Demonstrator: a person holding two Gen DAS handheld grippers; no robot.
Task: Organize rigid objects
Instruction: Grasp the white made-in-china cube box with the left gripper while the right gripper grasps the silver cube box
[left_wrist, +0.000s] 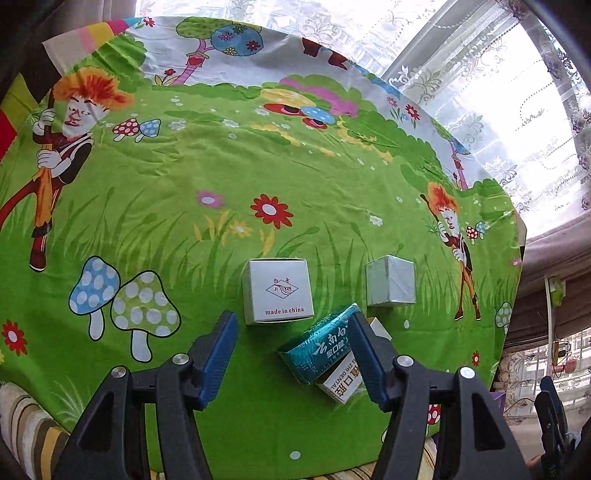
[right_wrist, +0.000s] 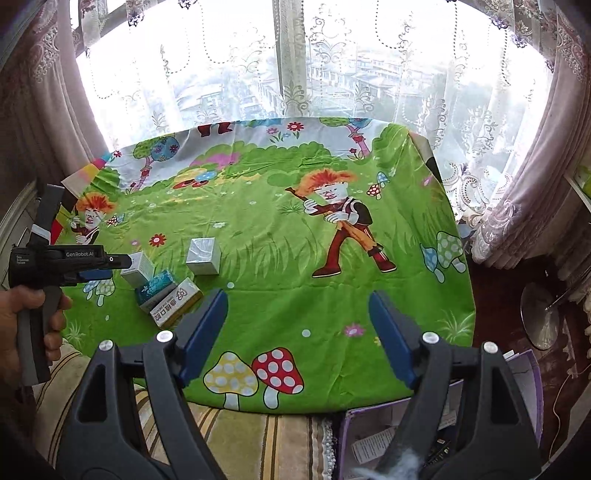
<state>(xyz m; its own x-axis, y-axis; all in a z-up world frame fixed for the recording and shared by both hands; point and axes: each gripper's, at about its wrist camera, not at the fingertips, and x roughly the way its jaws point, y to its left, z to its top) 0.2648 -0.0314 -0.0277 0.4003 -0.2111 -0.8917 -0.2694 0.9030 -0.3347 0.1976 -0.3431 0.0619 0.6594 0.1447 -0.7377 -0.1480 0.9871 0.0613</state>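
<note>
Low in the left wrist view, the left tongs (left_wrist: 291, 354) are standing apart and gripping nothing, their right finger overlapping the teal box (left_wrist: 317, 347), which is lying on a white box (left_wrist: 338, 386). Two silver boxes (left_wrist: 277, 290) (left_wrist: 389, 282) are sitting just above on the table (left_wrist: 184, 177). Lower centre in the right wrist view, the right tongs (right_wrist: 297, 336) are hanging apart, empty.

4 boxes cluster on the cloth: white box (left_wrist: 277, 290), silver cube (left_wrist: 390, 281), teal carton (left_wrist: 320, 349) overlapping a white carton (left_wrist: 340, 386).
</note>
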